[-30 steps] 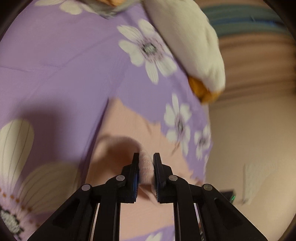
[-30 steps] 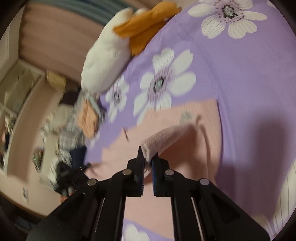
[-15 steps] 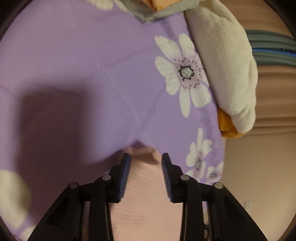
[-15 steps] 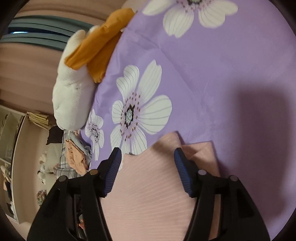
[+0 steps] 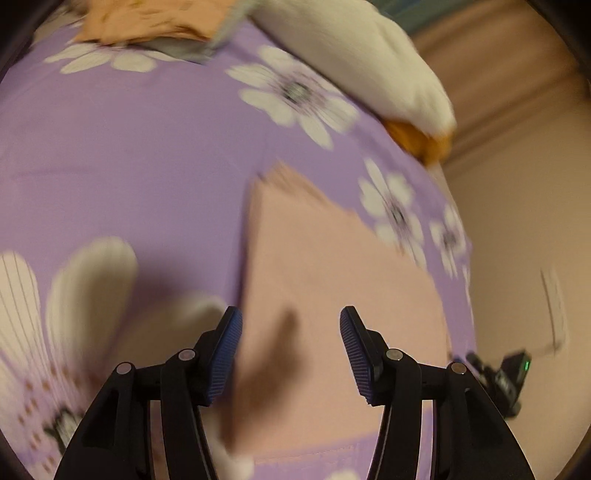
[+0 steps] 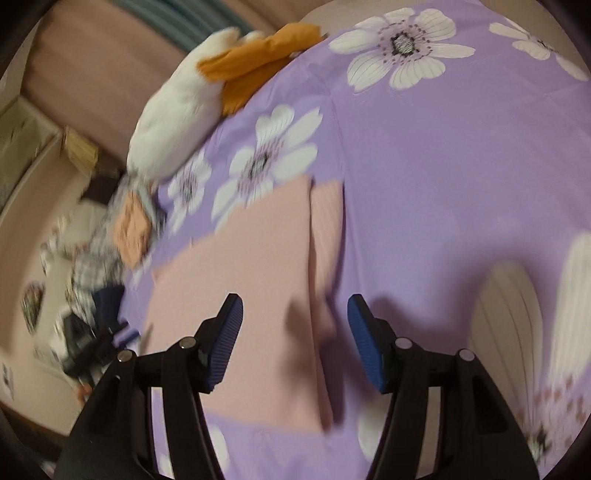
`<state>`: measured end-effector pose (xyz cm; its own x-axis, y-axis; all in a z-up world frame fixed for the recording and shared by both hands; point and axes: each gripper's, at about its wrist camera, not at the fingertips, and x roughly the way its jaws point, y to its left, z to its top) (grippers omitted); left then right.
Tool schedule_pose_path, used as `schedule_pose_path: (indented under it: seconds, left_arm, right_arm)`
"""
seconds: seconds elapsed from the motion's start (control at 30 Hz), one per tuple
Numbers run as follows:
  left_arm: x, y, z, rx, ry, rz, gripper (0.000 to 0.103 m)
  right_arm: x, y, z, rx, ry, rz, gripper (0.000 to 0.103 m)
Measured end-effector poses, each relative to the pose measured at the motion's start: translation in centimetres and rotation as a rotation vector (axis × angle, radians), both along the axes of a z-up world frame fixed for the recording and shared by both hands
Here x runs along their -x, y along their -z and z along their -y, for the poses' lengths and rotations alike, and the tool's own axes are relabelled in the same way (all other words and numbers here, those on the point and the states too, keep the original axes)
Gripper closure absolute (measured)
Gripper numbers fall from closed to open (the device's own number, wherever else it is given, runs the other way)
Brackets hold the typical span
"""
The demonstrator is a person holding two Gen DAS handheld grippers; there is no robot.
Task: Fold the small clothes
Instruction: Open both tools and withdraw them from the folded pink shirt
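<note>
Left wrist view: the left gripper (image 5: 291,332) is shown with its fingers (image 5: 225,354) apart and nothing clamped between them; the jaws have just been opening. Directly beyond and beneath the fingertips lies the pink garment (image 5: 332,280), flat on the bed sheet (image 5: 147,147), a purple cover printed with white flowers. A dark shadow of the tool falls on the cloth between the fingers. Past the far corner of the garment a white and orange plush toy (image 5: 369,62) rests at the bed's edge, and a heap of other clothes (image 5: 147,22) is seen at the top of the view, well apart from the fingers.

Right wrist view: the right gripper (image 6: 295,321) is likewise shown with fingers (image 6: 223,343) spread and empty, the jaws having been opened within the last second. The pink garment (image 6: 240,277) lies under and ahead of the fingers, with a lengthwise folded edge running outward from between them; a narrower under-layer is exposed on the right side of that edge. The plush toy (image 6: 177,122) lies beyond, with clutter on the floor further left.

Step in hand, as judged: a fold has been laid down and released, and both tools are clear of the cloth. The next move is likely to call for a fresh hold on one end of the garment, both corners pinched together, so that a crosswise fold can be made without disturbing the layers already aligned. Motion blur leaves the finer cloth edges uncertain.
</note>
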<state>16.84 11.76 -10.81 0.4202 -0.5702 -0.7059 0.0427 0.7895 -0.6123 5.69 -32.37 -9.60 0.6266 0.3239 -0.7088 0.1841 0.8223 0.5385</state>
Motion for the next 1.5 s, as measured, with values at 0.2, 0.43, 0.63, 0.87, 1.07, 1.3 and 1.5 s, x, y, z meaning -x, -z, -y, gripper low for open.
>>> schedule_pose_path:
  seconds: [0.2,0.43,0.63,0.87,1.07,1.3,1.5]
  left_arm:
    - [3.9,0.3,3.6,-0.079,0.093,0.027,0.050]
    - [5.0,2.2,5.1,-0.158,0.113,0.005,0.050]
    - [5.2,2.2,5.2,-0.158,0.115,0.004,0.050]
    - [6.7,0.8,3.5,-0.144,0.081,0.033,0.050]
    - [7.3,0.3,0.3,-0.115,-0.018,0.040,0.027]
    - [5.0,2.3,-0.7,0.017,-0.047,-0.016,0.027]
    - [2.2,3.1,-0.2,0.102,-0.031,-0.019,0.027]
  right_arm:
    - [2.4,2.2,-2.7,0.073,-0.079,-0.047,0.063]
    - [2.7,2.2,-4.3,0.151,-0.116,-0.012,0.096]
    - [3.1,1.7,-4.0,0.309,-0.089,-0.088,0.099]
    - [3.9,1.5,-3.0,0.340,-0.027,-0.083,0.094]
    - [3.9,-0.1,-4.5,0.303,-0.030,-0.036,0.047]
    - [2.0,0.2,-9.2,0.210,-0.142,-0.009,0.047]
    - [-0.3,1.1,-12.8,0.172,-0.234,-0.005,0.046]
